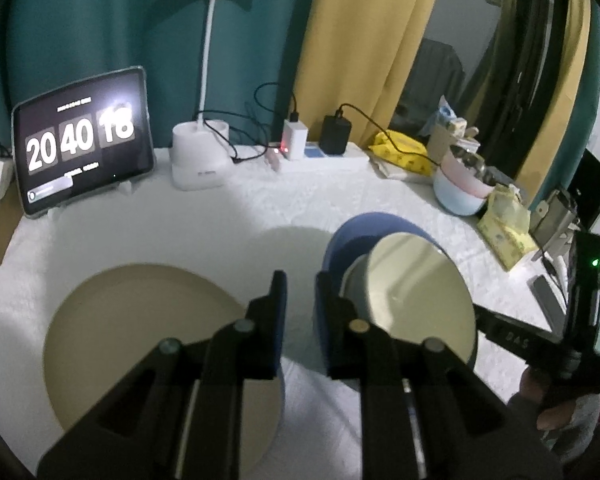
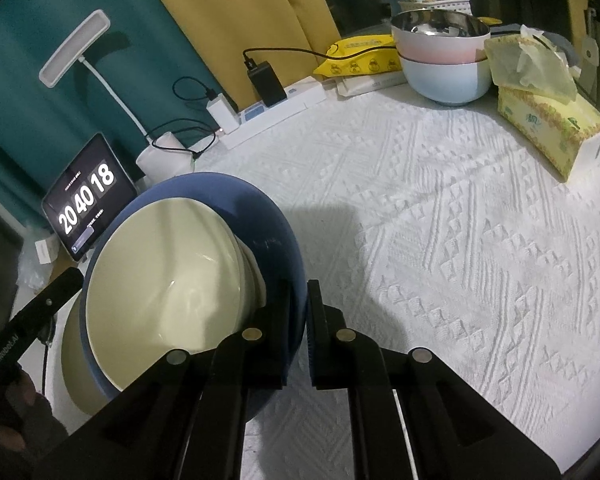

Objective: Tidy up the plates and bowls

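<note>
The left gripper (image 1: 300, 320) hides the near edge of the tan plate (image 1: 140, 340) in the left wrist view, and its right finger covers part of the blue bowl (image 1: 364, 228). In the right wrist view the bowls hide most of that plate; only a pale sliver shows at lower left (image 2: 76, 380). The back of the table is dim, and the small items behind the stacked bowls at the far right are hard to make out.

The right gripper (image 2: 300, 328) pinches the rim of the blue bowl (image 2: 268, 220) between its nearly closed fingers. A cream bowl (image 2: 160, 280) sits nested inside the blue one. Both are tipped steeply, lifted off the cloth (image 2: 460, 240), with their open mouths turned sideways toward the left gripper and the plate. In the left wrist view the cream bowl (image 1: 420, 292) shows its round mouth almost face on, hanging just right of the plate, which lies flat on the cloth (image 1: 260, 208).

The left gripper's fingers stand apart with nothing between them, hovering over the plate's right edge.

Count: one tan plate, one blue bowl, one cream bowl in play. Two more bowls, a pink one (image 2: 440, 44) stacked in a pale blue one (image 2: 444, 80), sit at the far edge beside a tissue box (image 2: 552, 128). One tablet (image 1: 80, 140) reads 20 40 18, next to one lamp (image 1: 200, 152) and one power strip (image 1: 324, 160).
</note>
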